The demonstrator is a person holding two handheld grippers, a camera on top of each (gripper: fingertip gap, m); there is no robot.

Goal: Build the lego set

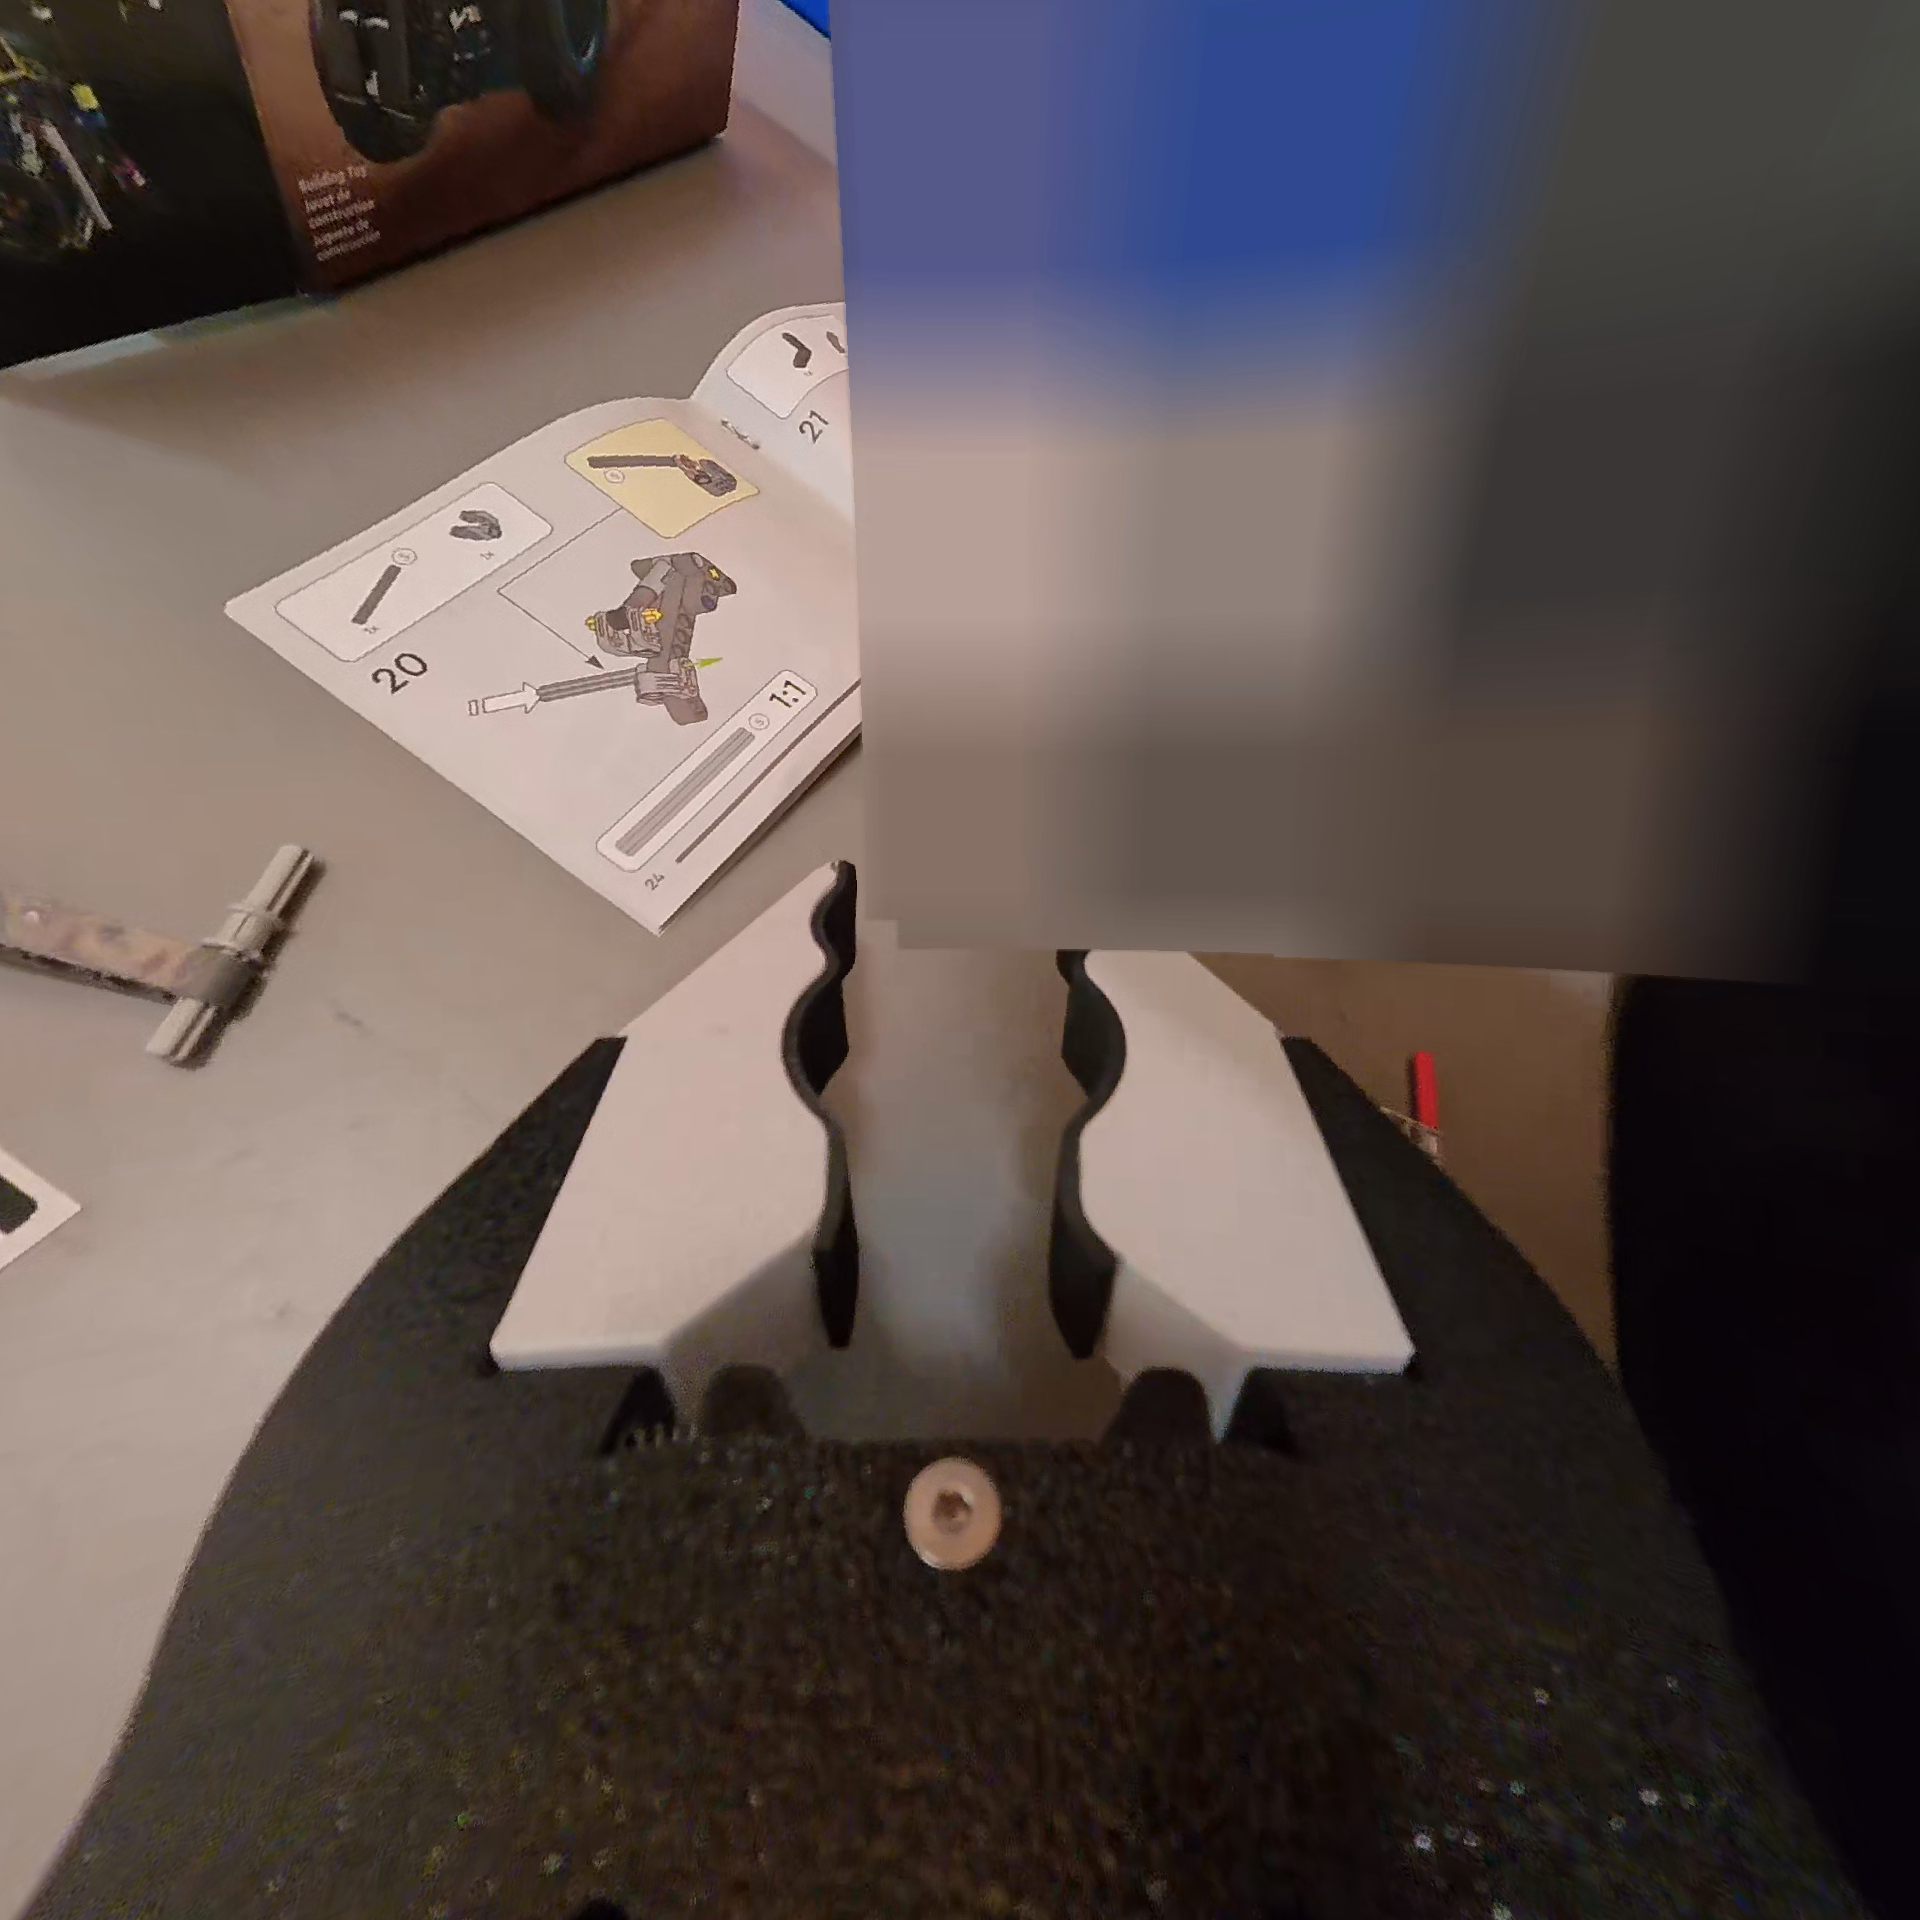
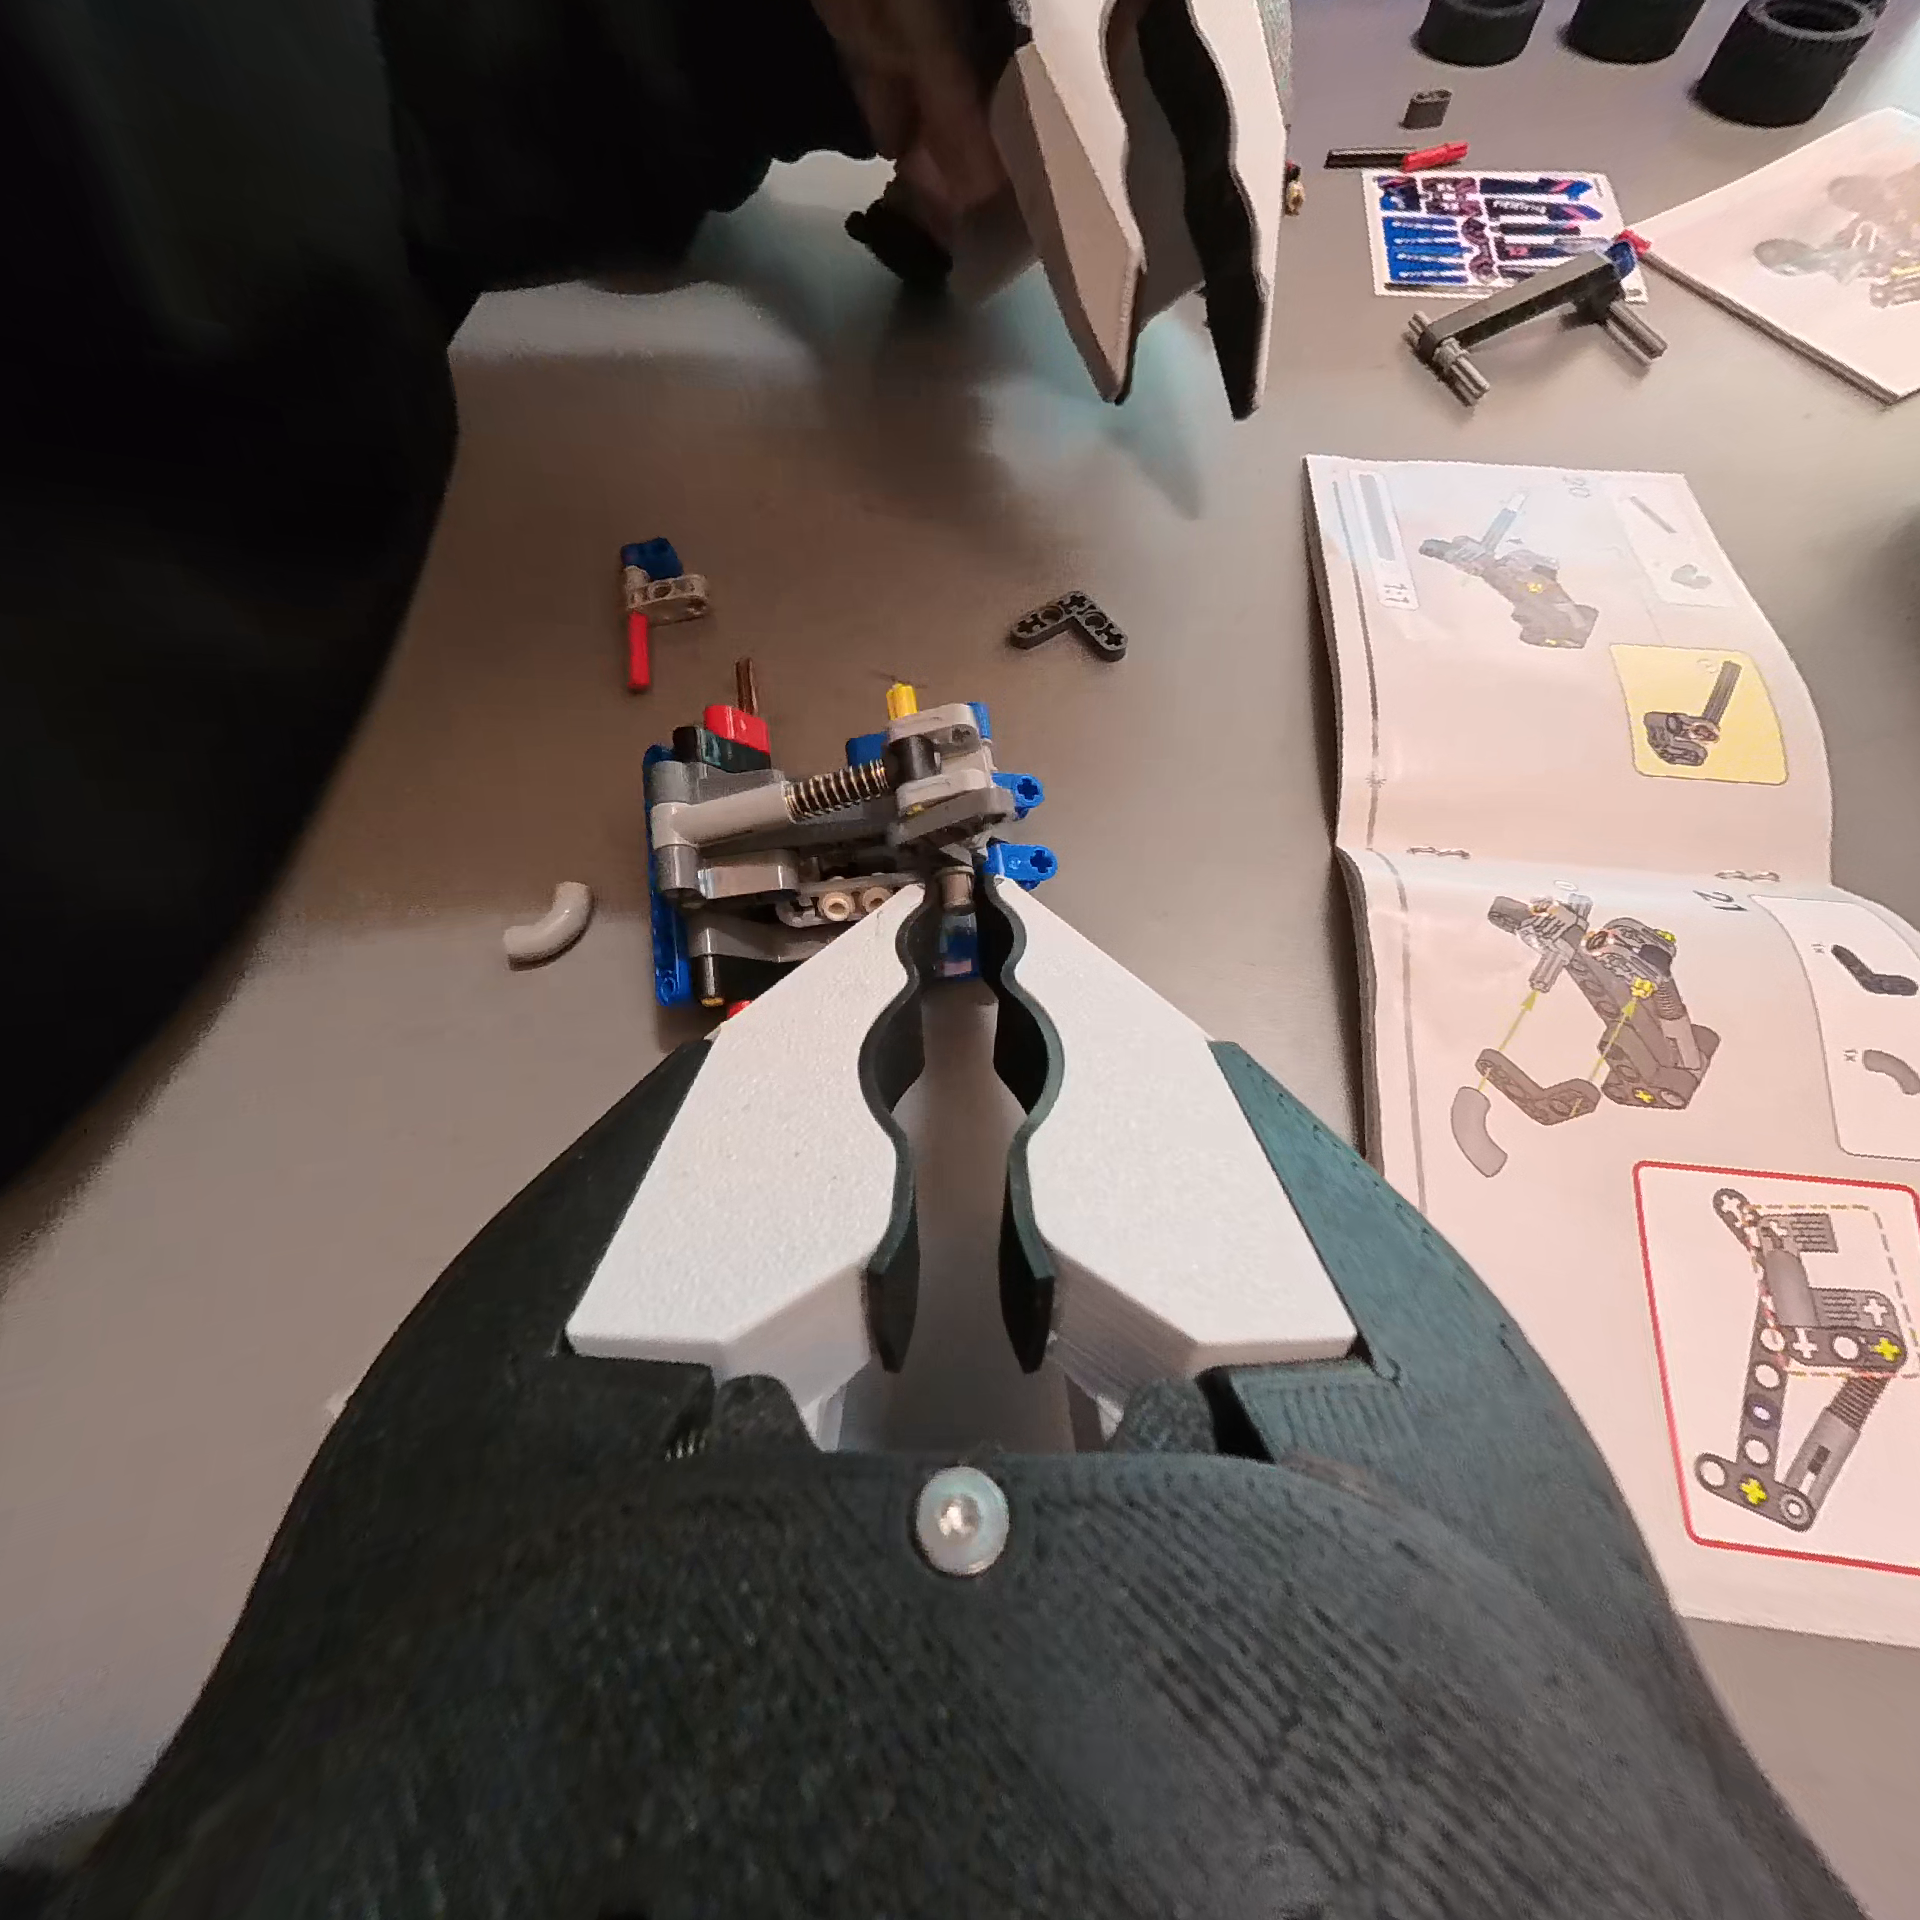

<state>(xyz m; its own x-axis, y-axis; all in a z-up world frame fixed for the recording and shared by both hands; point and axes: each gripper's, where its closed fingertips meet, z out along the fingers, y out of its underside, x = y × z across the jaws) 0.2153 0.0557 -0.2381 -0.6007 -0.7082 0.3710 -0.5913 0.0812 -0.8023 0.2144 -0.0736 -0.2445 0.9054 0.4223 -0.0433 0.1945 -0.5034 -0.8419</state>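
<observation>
Item: brick assembly (image 2: 821,831), grey, blue and black with a coil spring, lying on the bench (image 2: 1174,748) directly ahead of the right gripper (image 2: 954,902) and touching its tips. I read its long axis as running left to right, crosswise to the fingers. Right fingers: closed to a narrow slit on a short grey pin (image 2: 951,889) that stuck out of the assembly's near right end, toward me. Left gripper (image 2: 1179,400): raised above the bench, well beyond the assembly and to its right, fingers apart with nothing between them; the right was plainly the nearer. Loose nearby: black L-shaped piece (image 2: 1070,627) between the two grippers; curved grey piece (image 2: 549,923) just left of the assembly; open instruction booklet (image 2: 1558,727) to the right
</observation>
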